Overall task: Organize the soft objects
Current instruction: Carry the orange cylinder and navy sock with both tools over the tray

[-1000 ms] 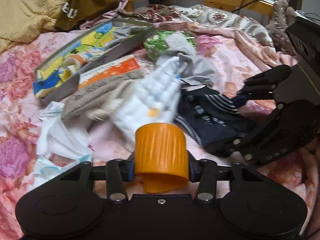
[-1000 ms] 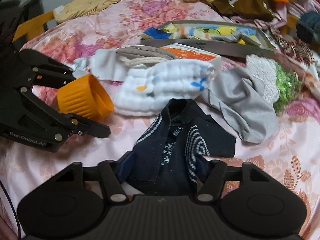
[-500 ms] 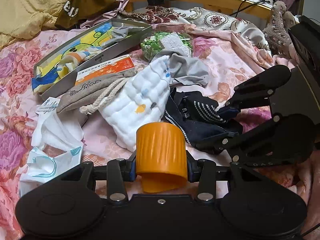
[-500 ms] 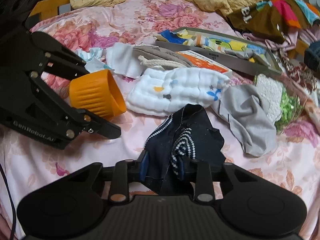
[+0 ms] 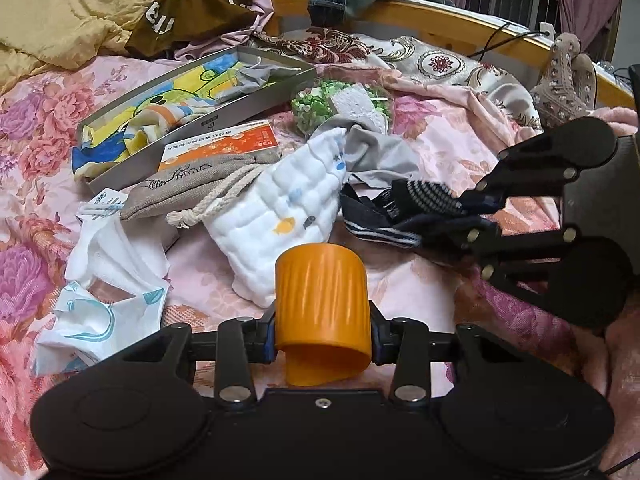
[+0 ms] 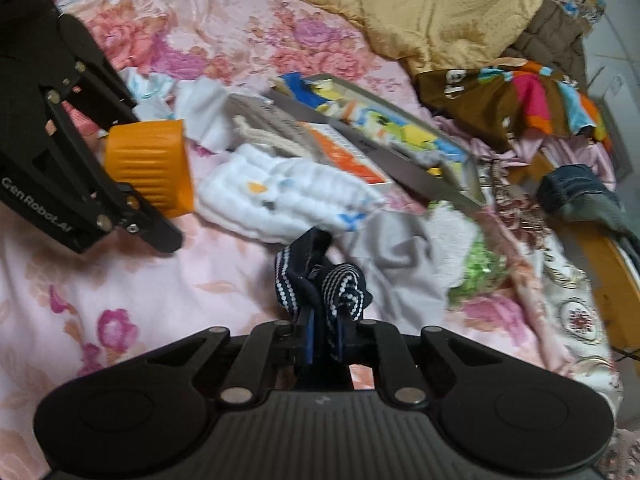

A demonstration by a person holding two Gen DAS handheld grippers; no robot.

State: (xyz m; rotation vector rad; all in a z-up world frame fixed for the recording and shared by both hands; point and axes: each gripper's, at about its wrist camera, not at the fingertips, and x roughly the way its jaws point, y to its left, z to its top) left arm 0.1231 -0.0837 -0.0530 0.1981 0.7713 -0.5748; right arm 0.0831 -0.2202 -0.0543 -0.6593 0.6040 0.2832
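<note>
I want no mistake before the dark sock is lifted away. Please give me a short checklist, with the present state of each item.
1. Right claw shut on the dark striped sock: ok.
2. Sock fully free of the grey cloth beside it: cannot tell.
3. Left claw shut on the orange cup: ok.
4. White quilted cloth apart from the sock: ok.
5. Space left in the grey tray: cannot tell, coloured fabric already lies inside.

Left claw [image 5: 322,330] clamped partway, closing; right claw [image 6: 322,342] pinched shut.
</note>
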